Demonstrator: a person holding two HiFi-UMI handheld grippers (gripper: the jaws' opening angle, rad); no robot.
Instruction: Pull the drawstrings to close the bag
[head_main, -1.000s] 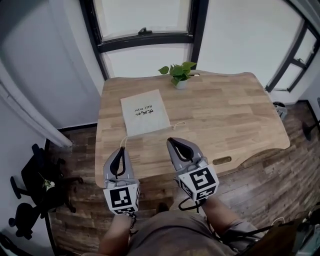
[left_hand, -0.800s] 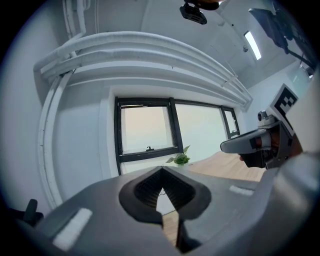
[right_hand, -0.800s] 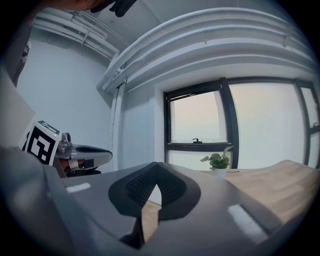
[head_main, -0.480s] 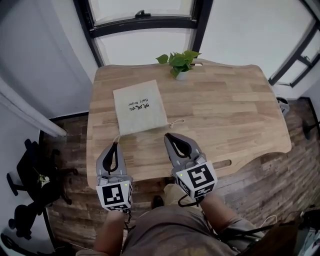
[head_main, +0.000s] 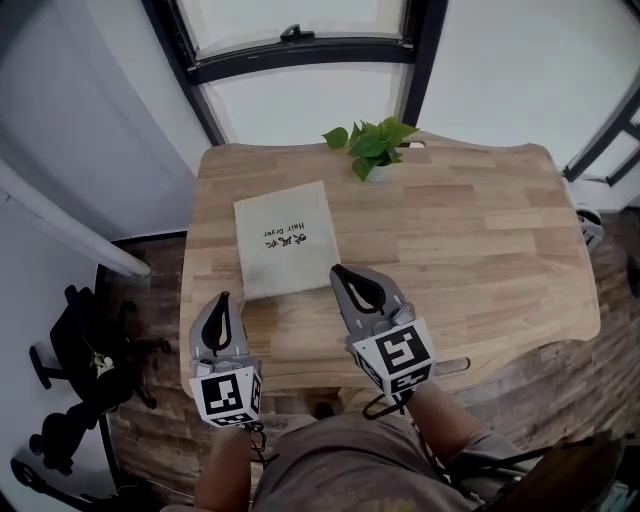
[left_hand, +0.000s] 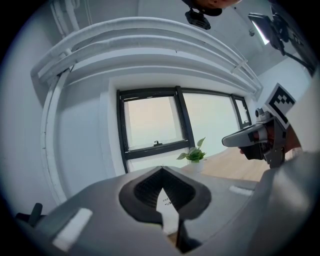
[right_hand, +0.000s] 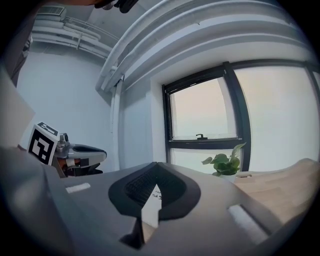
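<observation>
The table (head_main: 470, 230) is showing pale jointed wood with a smooth, matt finish and visible grain. The bag (head_main: 285, 240) is looking like off-white woven cloth, matt and slightly coarse, with dark print. The left hand-held gripper (head_main: 222, 298) and the right hand-held gripper (head_main: 338, 270) are presenting smooth grey plastic shells, matt black ribbed lining around the jaws, and flat black-and-white marker faces. The floor (head_main: 540, 390) is showing darker, rougher wood planks. The window frame (head_main: 300, 55) is looking like dark matt metal. The leaves (head_main: 372, 148) are catching a slight gloss above a smooth white pot (head_main: 381, 173).
</observation>
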